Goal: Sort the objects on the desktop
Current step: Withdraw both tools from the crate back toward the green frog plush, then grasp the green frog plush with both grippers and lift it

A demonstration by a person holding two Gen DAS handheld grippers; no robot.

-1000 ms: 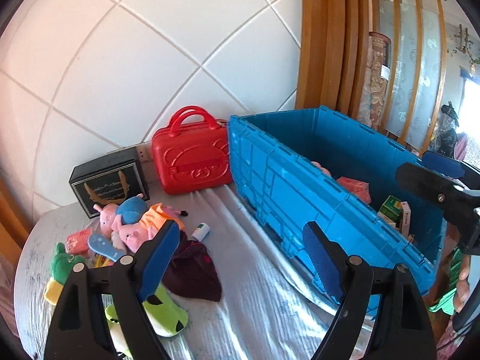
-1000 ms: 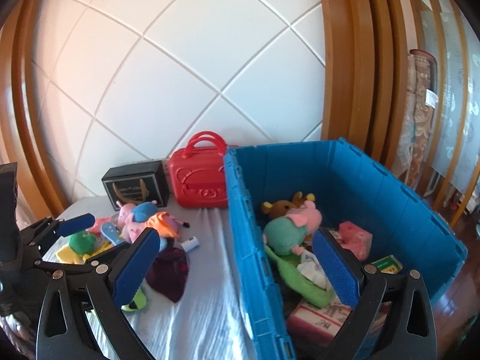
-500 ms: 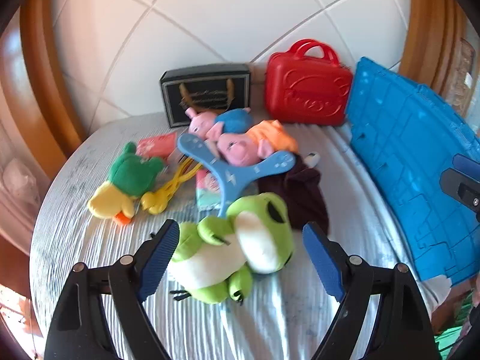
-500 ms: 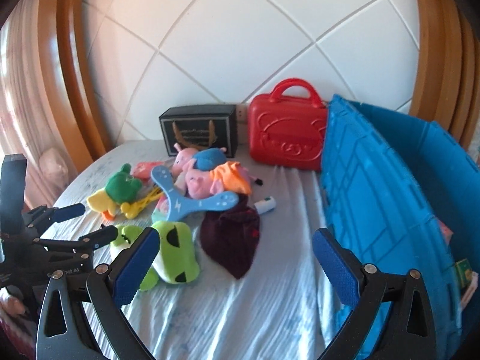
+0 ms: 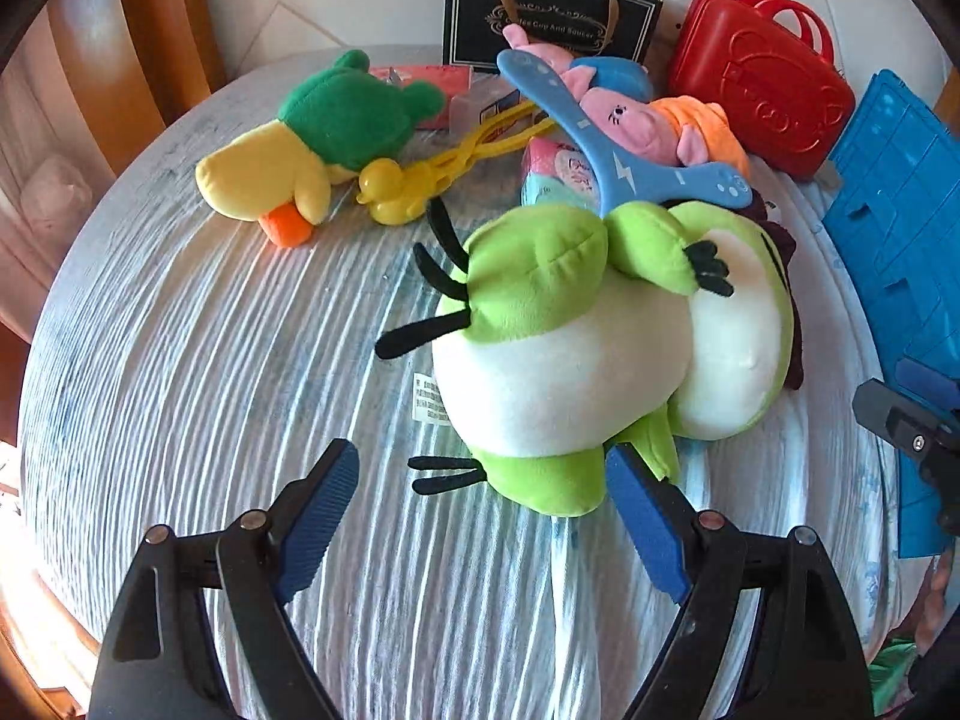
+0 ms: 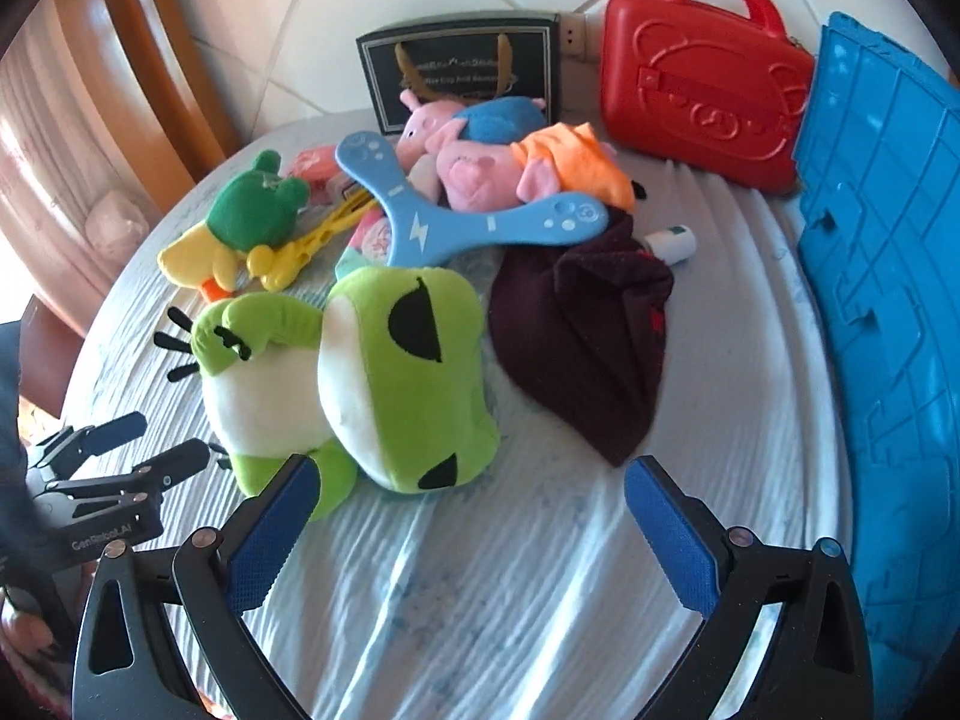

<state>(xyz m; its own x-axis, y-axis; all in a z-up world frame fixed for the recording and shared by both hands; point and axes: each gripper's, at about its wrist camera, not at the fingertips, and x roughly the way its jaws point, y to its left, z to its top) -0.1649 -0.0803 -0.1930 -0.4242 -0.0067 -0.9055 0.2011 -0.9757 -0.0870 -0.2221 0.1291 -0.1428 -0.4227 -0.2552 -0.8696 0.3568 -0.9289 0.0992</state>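
A green and white frog plush (image 5: 588, 348) lies on the cloth-covered table (image 5: 240, 420), just ahead of my left gripper (image 5: 480, 462). That gripper is open, and its right finger (image 5: 642, 516) sits close to the frog's lower foot without pressing it. In the right wrist view the frog (image 6: 384, 372) lies front left of my right gripper (image 6: 471, 474), which is open and holds nothing. A dark maroon cloth (image 6: 588, 336) lies ahead of it. The blue bin (image 6: 888, 276) stands at the right. The left gripper (image 6: 138, 444) shows at the far left of that view.
Behind the frog lies a pile: a blue boomerang (image 5: 606, 150), pink pig plushes (image 5: 648, 120), a green duck plush (image 5: 336, 126), yellow duck tongs (image 5: 420, 180) and a small white tube (image 6: 672, 243). A red case (image 5: 762, 90) and a black box (image 5: 552, 12) stand against the wall.
Both grippers swung left, away from the blue bin, and sank toward the table. The frog plush and the toy pile now fill both views. Both stayed open.
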